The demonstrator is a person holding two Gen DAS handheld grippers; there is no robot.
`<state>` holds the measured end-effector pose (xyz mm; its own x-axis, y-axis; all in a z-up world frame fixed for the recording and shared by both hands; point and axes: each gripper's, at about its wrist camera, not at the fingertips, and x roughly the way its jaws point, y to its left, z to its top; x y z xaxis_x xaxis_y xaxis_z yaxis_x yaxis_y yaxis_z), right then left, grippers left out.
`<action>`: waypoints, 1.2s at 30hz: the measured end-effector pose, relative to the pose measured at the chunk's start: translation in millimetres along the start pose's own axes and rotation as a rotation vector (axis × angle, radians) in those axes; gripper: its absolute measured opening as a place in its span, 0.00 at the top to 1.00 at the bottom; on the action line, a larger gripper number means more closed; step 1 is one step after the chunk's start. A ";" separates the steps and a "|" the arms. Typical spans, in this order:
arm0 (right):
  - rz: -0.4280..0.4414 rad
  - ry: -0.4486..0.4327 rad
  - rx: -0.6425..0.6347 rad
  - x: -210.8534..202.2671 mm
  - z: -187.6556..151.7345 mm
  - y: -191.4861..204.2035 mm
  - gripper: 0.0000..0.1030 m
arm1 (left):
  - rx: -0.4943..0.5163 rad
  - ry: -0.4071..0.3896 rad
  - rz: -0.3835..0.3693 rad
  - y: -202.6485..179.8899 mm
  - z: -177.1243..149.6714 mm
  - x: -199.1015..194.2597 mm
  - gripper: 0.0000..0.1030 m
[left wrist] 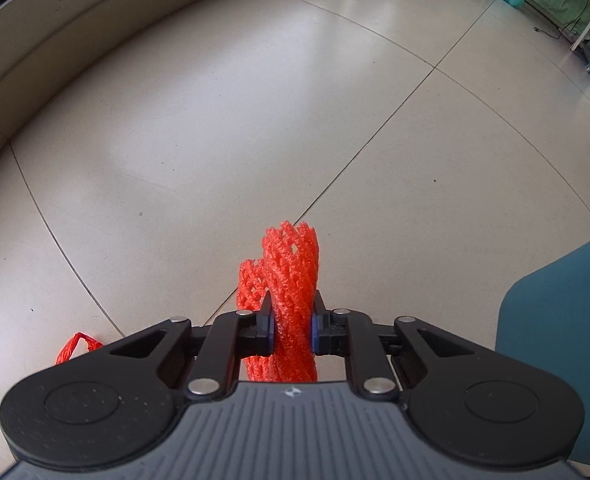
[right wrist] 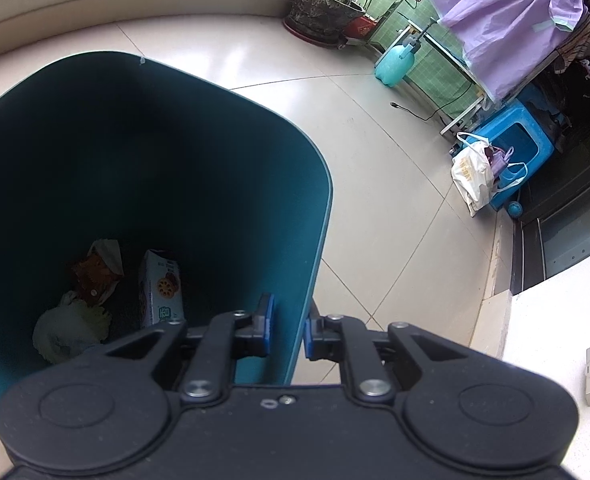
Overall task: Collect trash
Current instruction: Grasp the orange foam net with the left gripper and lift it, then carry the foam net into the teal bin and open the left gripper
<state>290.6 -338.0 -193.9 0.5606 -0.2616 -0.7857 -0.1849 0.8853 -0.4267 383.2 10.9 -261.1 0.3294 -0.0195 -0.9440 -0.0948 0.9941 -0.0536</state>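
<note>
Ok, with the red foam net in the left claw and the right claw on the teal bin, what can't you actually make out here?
- Left wrist view: the lower end of the red foam net is hidden behind the left claw.
- Left wrist view: a second red piece on the floor is partly covered by the claw body.
- Right wrist view: the teal bin rim under the right claw is covered.
- Right wrist view: the carton print is too small and dark.

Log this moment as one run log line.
left claw: shut on red foam net | right claw: shut on teal bin wall | bin: carton, wrappers inside
</note>
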 end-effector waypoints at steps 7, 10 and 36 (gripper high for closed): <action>0.016 -0.015 0.009 2.6 -4.1 -4.3 0.87 | 0.084 -0.076 -0.064 -42.8 -5.6 -70.1 0.86; 0.018 -0.017 0.013 3.3 -5.2 -4.9 0.87 | 0.111 -0.114 -0.097 -60.3 -9.9 -98.1 0.86; 0.090 -0.083 0.018 1.4 -6.1 -18.8 0.89 | 0.488 -0.163 -0.375 -248.7 -30.2 -185.7 0.86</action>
<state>289.9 -357.4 -189.7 0.6073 -0.1492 -0.7804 -0.2232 0.9106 -0.3478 317.3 -236.0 -82.3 0.3999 -0.3976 -0.8258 0.4811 0.8580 -0.1801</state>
